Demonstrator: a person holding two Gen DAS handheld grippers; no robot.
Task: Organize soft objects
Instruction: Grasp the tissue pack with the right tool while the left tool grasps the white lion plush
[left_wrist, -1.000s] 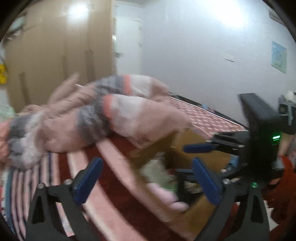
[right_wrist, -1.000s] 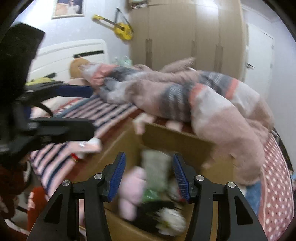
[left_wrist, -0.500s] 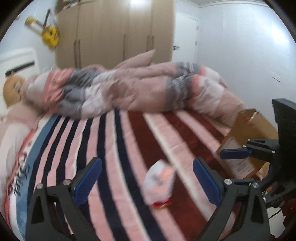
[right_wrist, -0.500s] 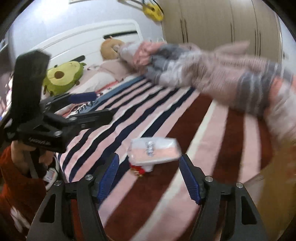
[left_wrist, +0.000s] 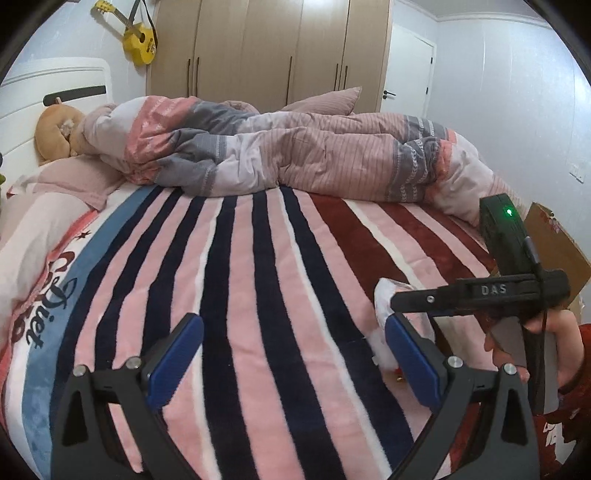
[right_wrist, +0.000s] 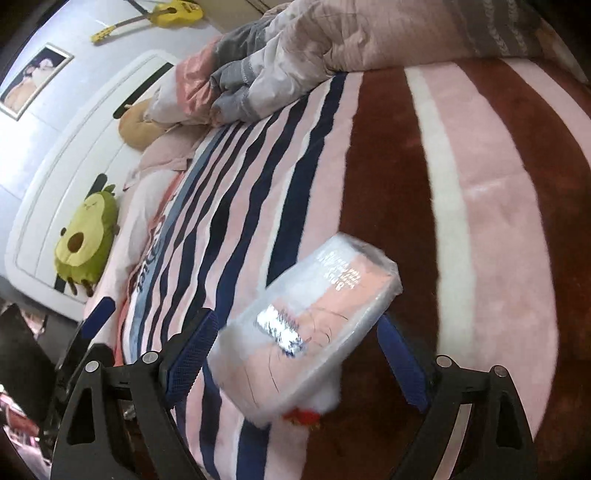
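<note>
A soft pink-and-white item wrapped in clear plastic (right_wrist: 306, 328) lies on the striped bed blanket (right_wrist: 480, 206). My right gripper (right_wrist: 295, 354) is open with its blue pads on either side of the package, not touching it. In the left wrist view the package (left_wrist: 384, 295) peeks out behind the right gripper's body (left_wrist: 480, 291). My left gripper (left_wrist: 291, 354) is open and empty above the blanket (left_wrist: 258, 277), left of the package.
A rumpled pink and grey duvet (left_wrist: 295, 155) lies across the far side of the bed. An avocado plush (right_wrist: 86, 240) and a tan plush (left_wrist: 55, 129) sit near the headboard. A cardboard box (left_wrist: 554, 247) stands at the bed's right edge.
Both grippers swung away from the cardboard box toward the bed. The right gripper moved in close to the wrapped package, which now sits between its open fingers.
</note>
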